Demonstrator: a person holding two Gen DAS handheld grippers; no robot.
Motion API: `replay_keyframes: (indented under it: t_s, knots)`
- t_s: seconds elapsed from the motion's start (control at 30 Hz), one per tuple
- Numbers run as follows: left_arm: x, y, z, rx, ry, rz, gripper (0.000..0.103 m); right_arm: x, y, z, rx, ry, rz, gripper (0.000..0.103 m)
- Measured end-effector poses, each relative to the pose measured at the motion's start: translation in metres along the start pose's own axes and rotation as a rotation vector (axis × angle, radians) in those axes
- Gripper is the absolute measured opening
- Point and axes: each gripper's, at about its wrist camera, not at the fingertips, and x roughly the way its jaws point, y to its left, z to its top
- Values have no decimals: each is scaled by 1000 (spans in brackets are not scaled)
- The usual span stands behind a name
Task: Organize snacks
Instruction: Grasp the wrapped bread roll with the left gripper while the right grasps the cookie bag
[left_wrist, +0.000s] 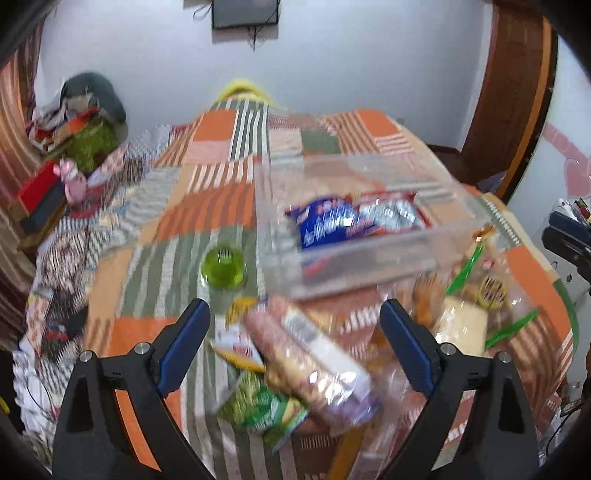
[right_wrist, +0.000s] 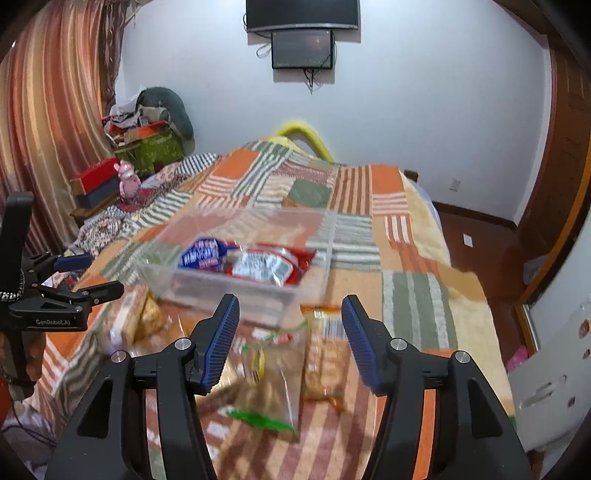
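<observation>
A clear plastic bin (left_wrist: 369, 258) (right_wrist: 207, 288) stands on the patchwork bed cover and holds a blue snack pack (left_wrist: 325, 221) (right_wrist: 201, 254) and a red-and-silver pack (left_wrist: 391, 214) (right_wrist: 266, 266). My left gripper (left_wrist: 295, 317) is open above a long biscuit pack (left_wrist: 314, 354), with a green snack packet (left_wrist: 266, 406) and a yellow packet (left_wrist: 236, 339) beside it. My right gripper (right_wrist: 290, 314) is open above a clear bag with green strips (right_wrist: 273, 384) and a wrapped biscuit pack (right_wrist: 325, 365). The left gripper (right_wrist: 70, 280) shows at the left of the right wrist view.
A green round jelly cup (left_wrist: 223, 267) lies left of the bin. More bagged snacks (left_wrist: 469, 306) lie at the bin's right front. Boxes and a pink toy (right_wrist: 127, 181) sit by the curtain at the far left. The bed edge drops to the floor on the right (right_wrist: 480, 236).
</observation>
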Motion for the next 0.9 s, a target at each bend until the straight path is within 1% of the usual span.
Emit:
replay_keyframes:
  t_s: [0.1,0.2,0.27,0.33,0.4,0.5,0.63,0.73,0.83,0.9]
  knots:
    - [15,1,-11,-15,50,6,94,7,-1,-13,13,42,5,55]
    - [23,2,-20,-20,62,23,94,16,-3,-23,28,81,13,55]
    - [27,5,-25,-30,70,21,93,20,-4,-28,40,101,23,55]
    - [28,9,-30,-35,82,22,90,25,-5,-31,56,119,37,55]
    - [30,15,-35,-33,100,21,80,31,-5,-36,72,139,52,55]
    - [31,23,-40,-38,110,22,76,36,-3,-41,76,151,58,55]
    - [32,26,-39,-39,102,4,73,44,1,-43,79,168,72,55]
    - [37,22,-35,-34,95,-13,67,48,3,-43,88,167,83,55]
    - [39,17,-32,-45,78,-37,57,50,3,-41,93,168,91,55]
    - [39,16,-30,-49,71,-53,45,52,4,-41,93,173,103,55]
